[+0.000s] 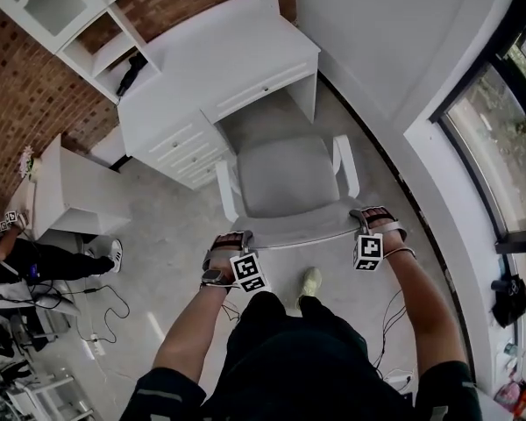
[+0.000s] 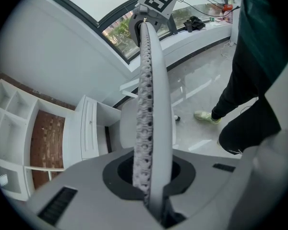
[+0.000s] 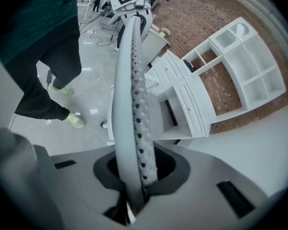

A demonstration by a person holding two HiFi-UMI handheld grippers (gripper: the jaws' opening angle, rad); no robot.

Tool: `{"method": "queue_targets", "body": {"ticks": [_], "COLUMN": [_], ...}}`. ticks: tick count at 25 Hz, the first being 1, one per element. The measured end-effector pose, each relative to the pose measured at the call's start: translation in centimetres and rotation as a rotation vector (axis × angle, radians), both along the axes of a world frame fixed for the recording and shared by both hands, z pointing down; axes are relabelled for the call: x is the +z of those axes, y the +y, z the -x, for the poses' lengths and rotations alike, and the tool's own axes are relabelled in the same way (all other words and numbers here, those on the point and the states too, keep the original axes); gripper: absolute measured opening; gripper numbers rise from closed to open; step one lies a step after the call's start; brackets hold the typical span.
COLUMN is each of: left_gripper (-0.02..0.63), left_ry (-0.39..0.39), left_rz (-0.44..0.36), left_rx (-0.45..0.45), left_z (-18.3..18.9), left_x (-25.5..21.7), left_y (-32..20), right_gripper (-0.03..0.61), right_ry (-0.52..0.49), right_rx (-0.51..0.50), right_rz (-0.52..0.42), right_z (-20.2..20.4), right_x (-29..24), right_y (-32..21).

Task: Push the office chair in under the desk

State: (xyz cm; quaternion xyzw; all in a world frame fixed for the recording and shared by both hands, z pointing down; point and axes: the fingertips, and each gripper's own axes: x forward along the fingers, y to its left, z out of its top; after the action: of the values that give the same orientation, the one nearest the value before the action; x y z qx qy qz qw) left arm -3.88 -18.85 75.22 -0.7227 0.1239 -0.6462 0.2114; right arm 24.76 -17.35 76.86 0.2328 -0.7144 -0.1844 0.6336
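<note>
Pinching chair backrest (image 1: 298,233) top edge with left gripper (image 1: 231,239) and right gripper (image 1: 377,218) fingers, both clamped. Straight ahead of fingers: surface (image 1: 219,60) opening; backrest spans crosswise between them.

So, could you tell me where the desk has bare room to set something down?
The whole desk top is bare, from the hutch to its front edge. The hutch's lower cubby is crowded by a dark object.
</note>
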Motion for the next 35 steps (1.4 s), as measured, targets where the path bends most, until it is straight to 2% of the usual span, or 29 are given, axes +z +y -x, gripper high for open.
{"method": "queue_targets", "body": {"ticks": [7,17,35], "left_gripper": [0.032,0.031,0.026], "left_ry": [0.007,0.053,0.037], "left_rz": [-0.003,-0.042,-0.046], "left_rx": [-0.061,-0.092,-0.153], "left_z": [-2.9,-6.9,-10.9], "left_x": [-0.1,-0.1,0.2], "left_y": [-4.0,-10.0,-19.8], "right_gripper": [0.051,0.050,0.049], "right_ry": [0.011,0.033,0.041], "right_rx": [-0.061,-0.127,-0.210], "right_rz": [0.000,0.002,-0.008], "right_z": [-2.9,-6.6,-10.6], "right_x": [0.1,0.0,0.0], "right_y": [-5.8,-14.0,-26.3]}}
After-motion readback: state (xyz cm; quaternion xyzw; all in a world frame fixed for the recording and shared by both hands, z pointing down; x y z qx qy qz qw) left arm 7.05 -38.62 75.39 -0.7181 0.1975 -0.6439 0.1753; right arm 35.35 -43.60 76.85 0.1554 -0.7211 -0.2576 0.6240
